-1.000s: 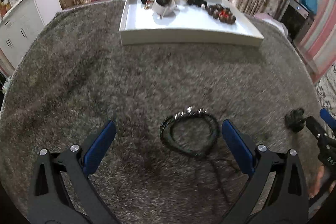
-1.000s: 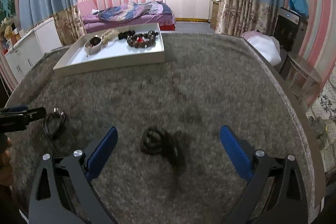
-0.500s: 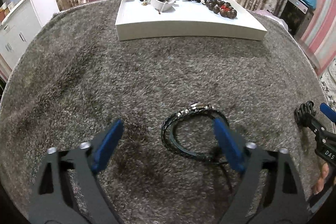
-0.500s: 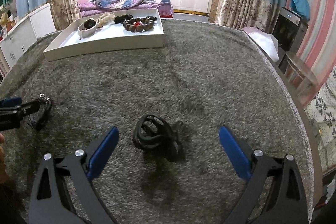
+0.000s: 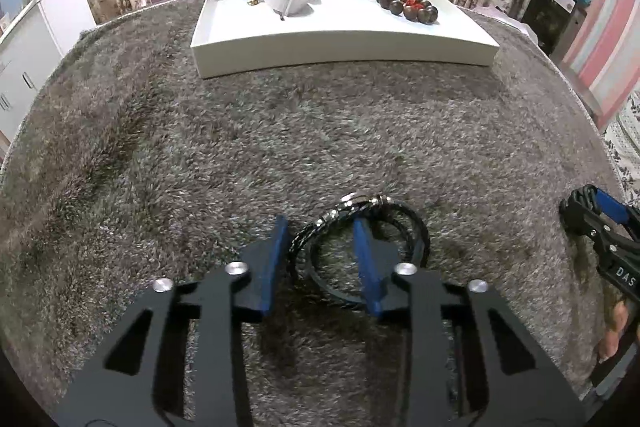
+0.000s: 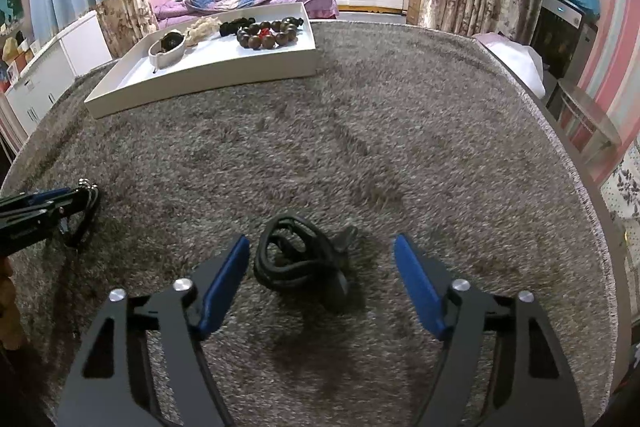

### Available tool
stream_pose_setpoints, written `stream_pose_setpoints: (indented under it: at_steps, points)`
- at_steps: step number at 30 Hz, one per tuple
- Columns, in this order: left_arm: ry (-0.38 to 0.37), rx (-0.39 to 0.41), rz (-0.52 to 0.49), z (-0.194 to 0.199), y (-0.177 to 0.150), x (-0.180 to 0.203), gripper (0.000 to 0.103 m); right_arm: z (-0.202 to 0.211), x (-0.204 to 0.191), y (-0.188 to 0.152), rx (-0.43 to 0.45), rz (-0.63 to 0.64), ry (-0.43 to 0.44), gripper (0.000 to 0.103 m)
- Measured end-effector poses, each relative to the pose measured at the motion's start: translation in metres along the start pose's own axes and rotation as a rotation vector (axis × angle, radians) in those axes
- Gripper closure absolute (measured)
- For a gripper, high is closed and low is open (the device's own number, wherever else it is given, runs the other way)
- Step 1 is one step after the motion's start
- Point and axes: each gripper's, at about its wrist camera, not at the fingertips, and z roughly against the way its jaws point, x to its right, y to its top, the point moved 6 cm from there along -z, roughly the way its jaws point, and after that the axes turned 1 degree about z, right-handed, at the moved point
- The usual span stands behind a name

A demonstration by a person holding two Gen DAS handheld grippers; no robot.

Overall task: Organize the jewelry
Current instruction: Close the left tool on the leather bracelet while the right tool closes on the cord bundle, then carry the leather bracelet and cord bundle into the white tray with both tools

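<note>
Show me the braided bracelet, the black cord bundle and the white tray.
braided bracelet point(image 5: 320, 225), left wrist view, on its braided strands near the metal clasp.
black cord bundle point(image 6: 296, 255), right wrist view, on the middle coils.
white tray point(image 5: 344, 51), left wrist view, on its near wall.

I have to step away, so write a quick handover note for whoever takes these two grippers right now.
Left gripper: jaws have just been closing around one side of the black braided cord bracelet with a silver clasp; not yet lifted.
Right gripper: jaws have just been closing, still open, straddling the tangled black cord.
Both pieces lie on the grey shaggy rug.
Done: the white rectangular tray holds brown wooden beads and other pieces.
Left: grip both, carry to tray.
</note>
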Motion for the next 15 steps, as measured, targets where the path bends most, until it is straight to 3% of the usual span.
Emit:
stream_pose_setpoints:
  at_steps: [3, 10, 15]
  points:
    - [-0.013, -0.003, 0.003, 0.001, -0.002, 0.001, 0.086, -0.001, -0.003, -0.001, -0.009, 0.000, 0.022, 0.044]
    - [-0.028, -0.012, -0.037, 0.002, -0.006, 0.014, 0.088, -0.006, -0.011, -0.005, -0.039, 0.013, 0.045, 0.055]
    - [-0.001, -0.021, -0.055, 0.000, -0.007, 0.018, 0.089, -0.005, -0.011, -0.006, -0.031, 0.008, 0.048, 0.056]
